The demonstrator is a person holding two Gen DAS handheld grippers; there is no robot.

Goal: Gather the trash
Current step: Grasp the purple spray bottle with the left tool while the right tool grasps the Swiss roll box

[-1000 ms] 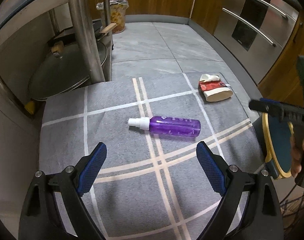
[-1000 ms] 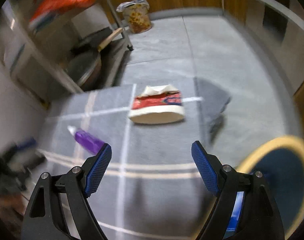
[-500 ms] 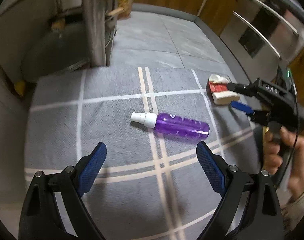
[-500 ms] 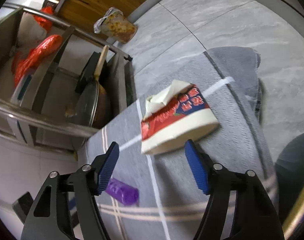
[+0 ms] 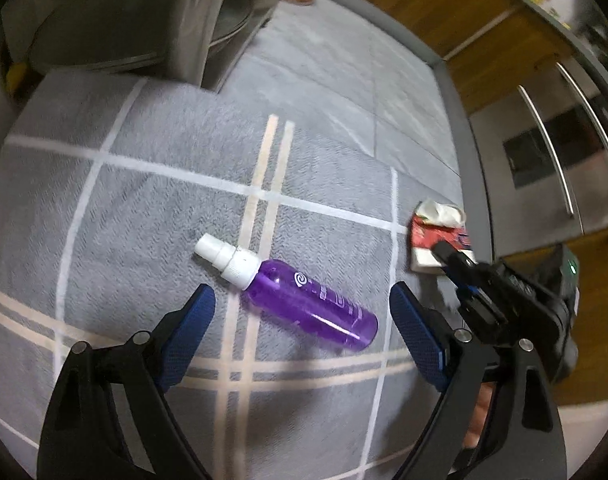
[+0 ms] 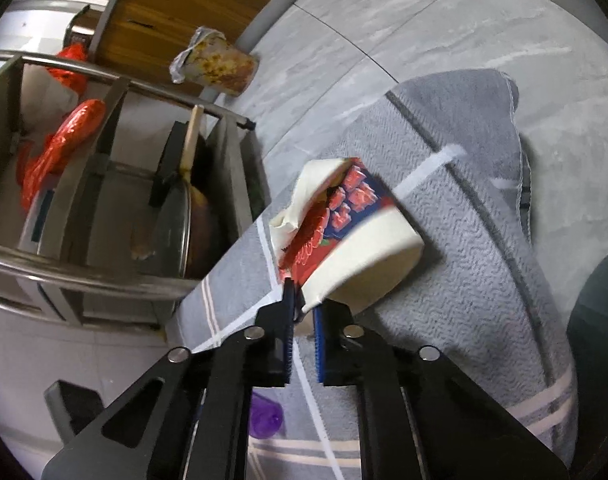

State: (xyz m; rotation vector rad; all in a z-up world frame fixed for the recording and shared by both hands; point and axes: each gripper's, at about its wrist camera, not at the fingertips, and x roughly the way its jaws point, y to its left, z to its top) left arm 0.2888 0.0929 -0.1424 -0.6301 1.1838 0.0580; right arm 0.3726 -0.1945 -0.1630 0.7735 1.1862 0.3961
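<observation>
- Right wrist view: the right gripper (image 6: 304, 300), its jaws just closed, is clamped on the crumpled red-and-white paper carton (image 6: 344, 232).
- The left gripper (image 5: 299, 320) is held spread above the purple plastic spray bottle (image 5: 304, 300).

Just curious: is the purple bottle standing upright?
No, the purple bottle lies on its side on the grey rug.
</observation>
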